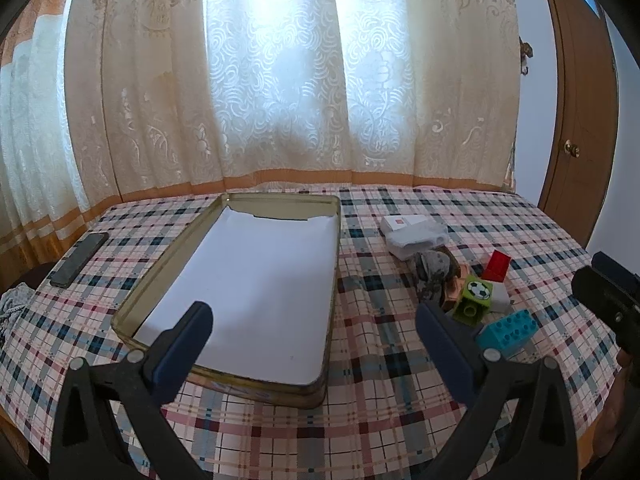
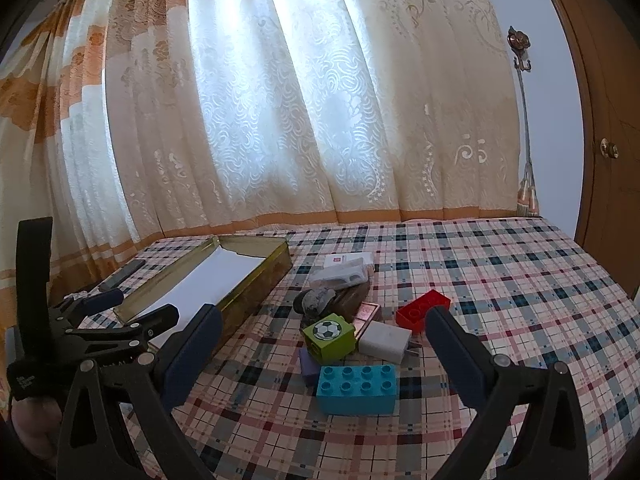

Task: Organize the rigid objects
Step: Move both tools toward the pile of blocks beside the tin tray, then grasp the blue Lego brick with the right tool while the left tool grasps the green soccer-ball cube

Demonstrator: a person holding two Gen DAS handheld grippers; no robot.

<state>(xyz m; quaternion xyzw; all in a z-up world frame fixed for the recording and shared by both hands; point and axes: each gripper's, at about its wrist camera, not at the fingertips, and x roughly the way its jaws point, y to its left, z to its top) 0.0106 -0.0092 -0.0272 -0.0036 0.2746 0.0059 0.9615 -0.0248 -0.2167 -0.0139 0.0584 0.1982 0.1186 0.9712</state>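
An open metal tin (image 1: 230, 380) (image 2: 256, 288) lined with white paper sits on the plaid tablecloth. To its right lies a pile: a blue brick (image 2: 357, 389) (image 1: 508, 332), a green cube with a football picture (image 2: 329, 336) (image 1: 474, 296), a white charger (image 2: 384, 339), a red brick (image 2: 423, 310) (image 1: 497, 266), a clear plastic case (image 2: 340, 274) (image 1: 414, 236) and a grey stone-like lump (image 2: 316, 300). My left gripper (image 1: 314, 330) hangs open over the tin's near end, holding nothing. My right gripper (image 2: 324, 340) is open just before the pile, empty.
A dark phone (image 1: 80, 259) lies at the table's left edge. Lace curtains (image 1: 280, 80) hang right behind the table, and a wooden door (image 1: 576, 120) stands at the right. The other gripper (image 2: 100, 320) shows at the left of the right wrist view.
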